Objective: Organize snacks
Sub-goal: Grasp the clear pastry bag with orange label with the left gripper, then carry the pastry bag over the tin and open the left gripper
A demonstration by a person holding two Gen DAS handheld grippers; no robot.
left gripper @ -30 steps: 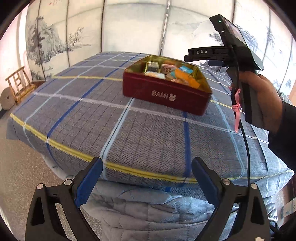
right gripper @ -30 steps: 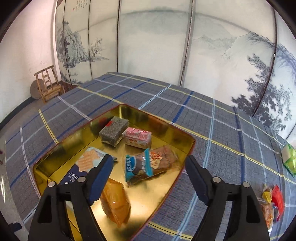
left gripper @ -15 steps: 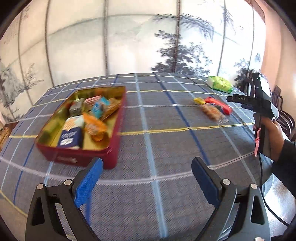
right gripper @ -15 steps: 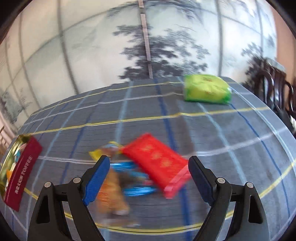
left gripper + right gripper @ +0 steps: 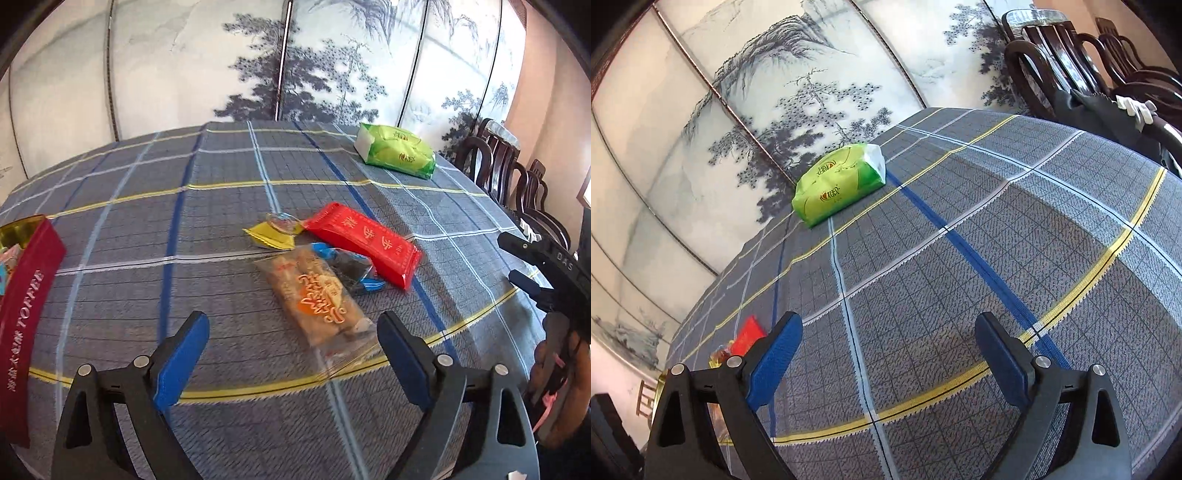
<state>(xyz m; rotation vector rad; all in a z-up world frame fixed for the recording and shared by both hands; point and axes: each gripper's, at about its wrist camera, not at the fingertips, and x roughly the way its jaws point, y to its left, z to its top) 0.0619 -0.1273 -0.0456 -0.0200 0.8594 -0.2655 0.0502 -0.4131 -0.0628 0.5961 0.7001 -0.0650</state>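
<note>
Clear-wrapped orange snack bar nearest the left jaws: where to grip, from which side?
Grip the snack bar across its narrow middle, coming from above. It lies flat, its far end touching the blue packet; the near clear seal is flimsy. Left gripper is open.

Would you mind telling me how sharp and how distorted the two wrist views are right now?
Left wrist view: mostly sharp, the red packet print legible; slight smear on the tin at the left edge; fisheye bows the tablecloth lines. Right wrist view: sharp on the green pack, horizon strongly tilted and curved, dark vignette in the corners, daylight soft with no hard glare.
</note>
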